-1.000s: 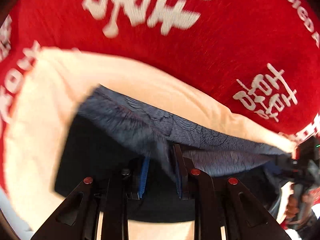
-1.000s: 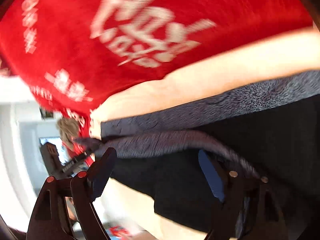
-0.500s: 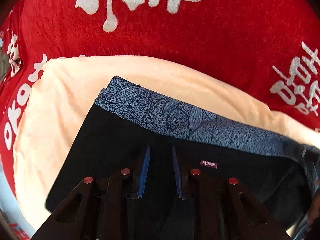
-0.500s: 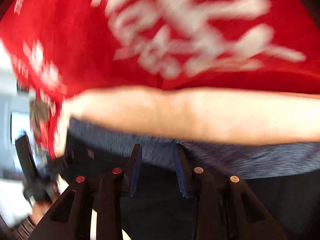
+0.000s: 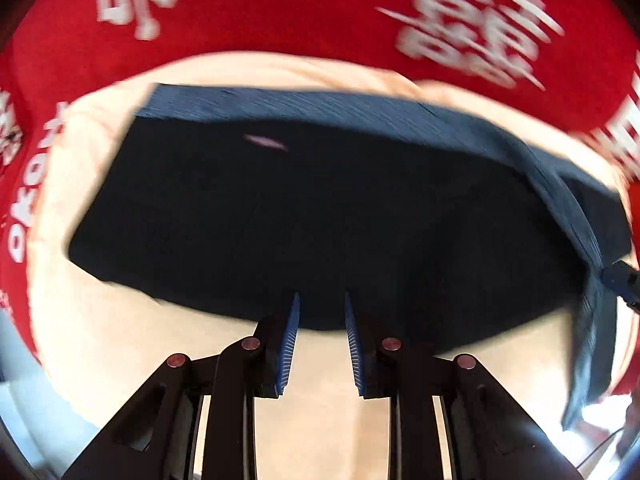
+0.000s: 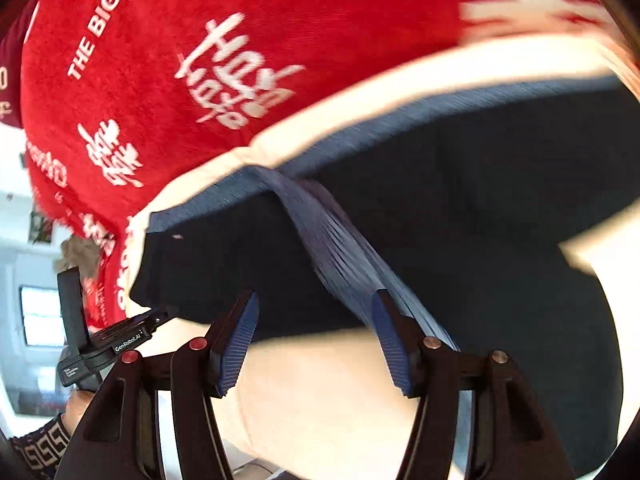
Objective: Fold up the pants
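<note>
pants (image 5: 320, 216) lie folded flat on a pale cloth (image 5: 132, 360), and under that is a red blanket (image 5: 304, 12) with white writing. in the left wrist view the pants are a dark block with a blue-grey waistband (image 5: 320, 102) along the far edge. the left gripper (image 5: 320, 312) hangs just over the near edge of the pants. its blue pads sit as close together as they get, and nothing is between them. far off to the right, a loose strip of the waistband runs down to the other tool's tip (image 5: 620, 280).

in the right wrist view the pants (image 6: 460, 184) fill the middle and right. the right gripper (image 6: 316, 312) is over the near edge, and its jaws are opening. the blue-grey strip (image 6: 352, 252) runs down past the outer side of the right pad (image 6: 394, 344), not between the two pads, so i think the pads are not squeezing it. it is blurry, so i cannot tell if it is touching. at the left, the other tool (image 6: 116, 340) shows small, with a hand and a patterned sleeve (image 6: 40, 440) below it.

i think a fold has just been laid down and the tools are letting go. the loose strip looks like the thing still sticking out. next, i think a tool should tuck or smooth that strip flat, or grab the near edge for one more fold. the pale cloth is soft and could bunch up with the pants.
</note>
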`<action>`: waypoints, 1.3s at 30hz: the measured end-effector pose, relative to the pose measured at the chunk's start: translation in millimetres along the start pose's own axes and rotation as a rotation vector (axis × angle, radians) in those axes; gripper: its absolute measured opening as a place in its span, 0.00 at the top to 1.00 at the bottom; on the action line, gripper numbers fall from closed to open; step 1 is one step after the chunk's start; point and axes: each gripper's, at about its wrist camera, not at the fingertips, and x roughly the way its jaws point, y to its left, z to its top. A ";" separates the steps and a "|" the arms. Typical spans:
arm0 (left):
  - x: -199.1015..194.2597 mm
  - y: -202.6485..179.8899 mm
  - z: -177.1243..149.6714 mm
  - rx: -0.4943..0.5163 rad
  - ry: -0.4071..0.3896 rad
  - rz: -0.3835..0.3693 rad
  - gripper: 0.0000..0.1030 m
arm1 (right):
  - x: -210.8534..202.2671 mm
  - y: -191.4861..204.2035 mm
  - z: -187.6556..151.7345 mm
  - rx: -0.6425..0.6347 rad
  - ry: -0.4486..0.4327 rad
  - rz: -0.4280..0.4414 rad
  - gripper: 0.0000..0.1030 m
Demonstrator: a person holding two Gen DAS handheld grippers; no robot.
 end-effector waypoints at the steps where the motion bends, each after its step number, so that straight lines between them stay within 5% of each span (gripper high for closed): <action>1: 1.7 -12.1 -6.1 0.021 0.012 -0.024 0.75 | -9.6 -8.1 -11.9 0.022 -0.008 -0.003 0.33; 3: 1.1 -35.7 -17.6 0.058 0.023 -0.056 0.75 | -22.8 -16.8 -34.4 0.058 -0.019 -0.037 0.28; 4: 0.9 -48.4 -21.8 0.085 0.028 -0.068 0.66 | -26.5 -17.6 -45.3 0.076 -0.027 -0.056 0.28; 5: 1.6 -60.4 -26.4 0.117 0.033 -0.073 0.51 | -31.8 -22.5 -57.2 0.098 -0.034 -0.066 0.27; 6: 1.5 -70.3 -30.6 0.141 0.032 -0.063 0.16 | -36.2 -26.6 -69.0 0.123 -0.042 -0.077 0.27; 7: -0.4 -79.4 -34.9 0.165 0.023 -0.055 0.06 | -38.6 -29.5 -80.2 0.144 -0.050 -0.087 0.26; 13: -8.4 -116.8 -59.3 0.287 0.012 -0.095 0.06 | -55.0 -65.9 -147.6 0.255 -0.075 -0.183 0.25; 22: 7.8 -173.9 -70.0 0.377 0.036 -0.164 0.06 | -84.2 -150.1 -192.1 0.475 -0.120 -0.255 0.25; 27: 13.5 -234.7 -68.0 0.383 0.053 -0.259 0.06 | -83.2 -192.1 -200.6 0.565 -0.118 -0.056 0.26; 31: 25.8 -274.0 -63.4 0.384 0.074 -0.294 0.06 | -69.2 -206.8 -193.3 0.562 -0.069 0.086 0.45; 33: 30.7 -290.5 -66.8 0.396 0.086 -0.281 0.06 | -73.0 -208.6 -189.7 0.543 -0.079 0.100 0.53; 39: 42.6 -307.1 -74.1 0.412 0.102 -0.251 0.06 | -76.0 -200.4 -183.4 0.408 -0.059 0.111 0.54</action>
